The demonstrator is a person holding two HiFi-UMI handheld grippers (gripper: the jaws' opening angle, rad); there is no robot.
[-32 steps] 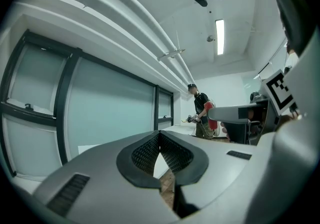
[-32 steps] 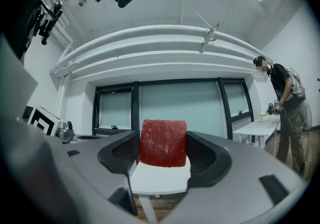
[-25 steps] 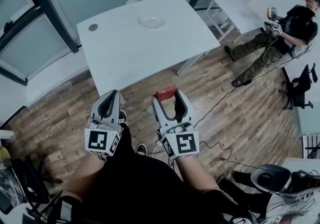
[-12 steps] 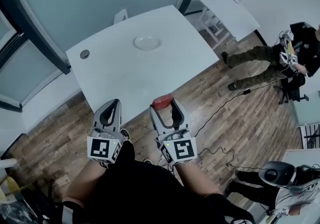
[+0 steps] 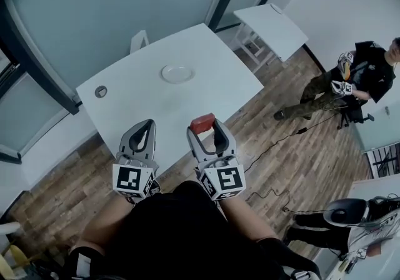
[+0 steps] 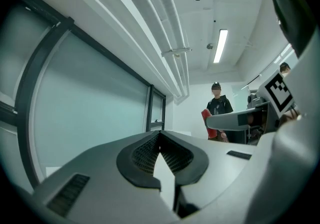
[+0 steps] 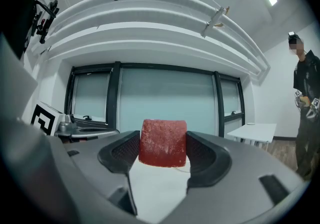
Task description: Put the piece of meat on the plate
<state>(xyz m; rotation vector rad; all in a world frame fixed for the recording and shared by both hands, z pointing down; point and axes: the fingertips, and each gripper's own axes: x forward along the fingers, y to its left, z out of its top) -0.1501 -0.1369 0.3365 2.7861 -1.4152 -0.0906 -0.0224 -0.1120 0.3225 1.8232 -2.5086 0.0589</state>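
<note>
Noting a white table [image 5: 156,107] ahead, near edge passing under both grippers in the head view. Finding the top bare across the near half and out to the right corner, so ample free surface there. Locating the plate [image 5: 177,73] toward the far side, well apart from every edge. Marking one round grommet [image 5: 100,91] near the left corner, well apart from the plate. Observing open wood floor [image 5: 300,147] right of the table, with a thin cable [image 5: 281,139] trailing over it. Placing a second table [image 5: 272,22] and a person [image 5: 362,75] well beyond.

Finding the right gripper [image 5: 207,129] partly spread, both pads pressing the flanks of the meat [image 5: 202,124] — a red block, seated upright at the jaw tips, with top and bottom standing clear of the pads. Reading the meat as showing over the table's near edge, well short of the plate. Being unable to judge its height above the top.

Finding the left gripper [image 5: 145,124] pressed together at the tips and holding nothing, with only a small gap showing behind the point of contact. Placing it just left of the right gripper — level with it, likewise over the near edge.
</note>
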